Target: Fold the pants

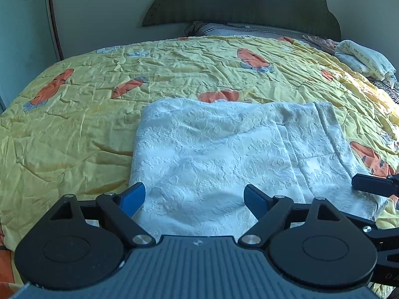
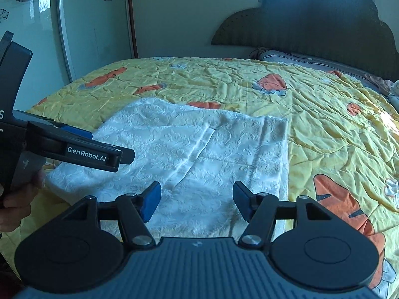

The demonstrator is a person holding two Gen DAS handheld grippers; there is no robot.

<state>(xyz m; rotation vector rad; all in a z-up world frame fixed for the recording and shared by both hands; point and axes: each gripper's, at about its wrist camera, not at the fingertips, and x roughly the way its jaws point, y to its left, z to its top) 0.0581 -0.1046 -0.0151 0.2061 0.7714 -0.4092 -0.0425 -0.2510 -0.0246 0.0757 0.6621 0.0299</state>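
Note:
White textured pants lie folded flat on the yellow quilt, also seen as the pants in the right wrist view. My left gripper hovers over their near edge, jaws wide open, blue pads clear of the cloth. My right gripper stands open above the near right part of the pants, nothing between its pads. The left gripper shows from the side at the left of the right wrist view, held by a hand. A fingertip of the right gripper pokes in at the right edge.
The bed's dark headboard and pillows are at the far end. A folded pale cloth lies at the far right of the quilt. A wardrobe with flower-print doors stands to the left.

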